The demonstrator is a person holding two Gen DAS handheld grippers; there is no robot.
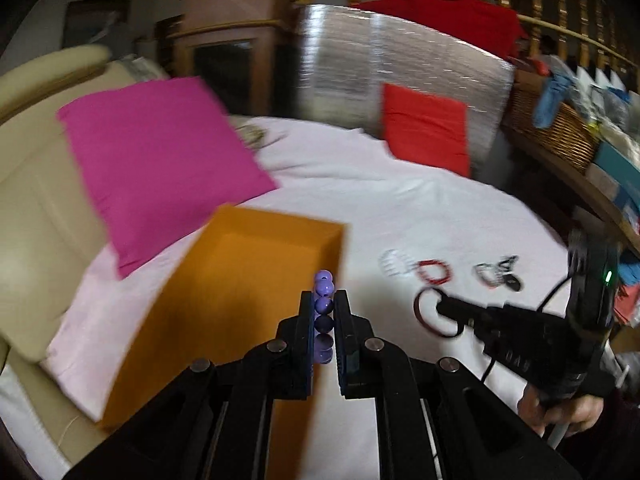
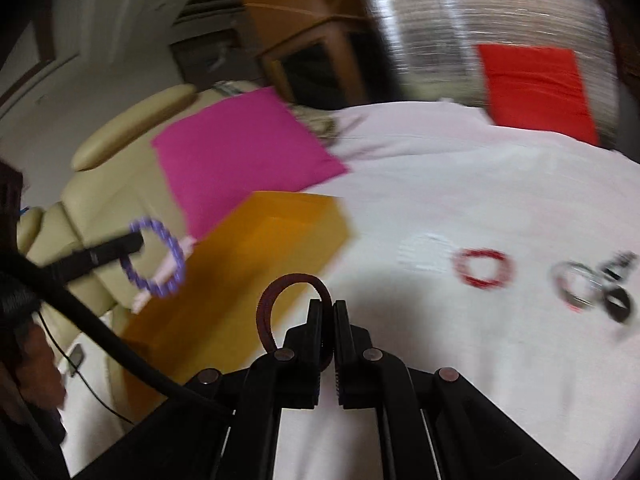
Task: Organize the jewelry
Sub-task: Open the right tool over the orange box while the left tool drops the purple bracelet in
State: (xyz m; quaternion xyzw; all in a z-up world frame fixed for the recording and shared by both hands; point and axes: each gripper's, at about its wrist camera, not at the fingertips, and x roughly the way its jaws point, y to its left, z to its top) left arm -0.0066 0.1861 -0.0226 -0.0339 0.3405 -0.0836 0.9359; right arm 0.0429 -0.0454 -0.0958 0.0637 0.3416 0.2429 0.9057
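My left gripper [image 1: 324, 298] is shut on a purple bead bracelet [image 1: 324, 304], held edge-on above the near right corner of an open orange box [image 1: 256, 264]. In the right wrist view that purple bracelet [image 2: 158, 258] hangs as a ring from the left gripper's fingertips [image 2: 132, 244], left of the orange box [image 2: 280, 240]. My right gripper [image 2: 328, 308] is shut on a dark red bracelet [image 2: 272, 304], which loops out to its left. From the left wrist view the dark red bracelet [image 1: 434, 312] hangs at the right gripper [image 1: 444, 307]. On the white cloth lie a red bead bracelet [image 2: 484, 267], a white one [image 2: 420, 254] and silver and black pieces [image 2: 592, 286].
A white cloth [image 1: 400, 208] covers the bed. A pink cushion [image 1: 160, 160] lies behind the box and a red cushion [image 1: 428, 128] at the far side. A beige padded seat [image 1: 36, 184] stands left. A wicker basket [image 1: 560, 128] sits on a shelf at the right.
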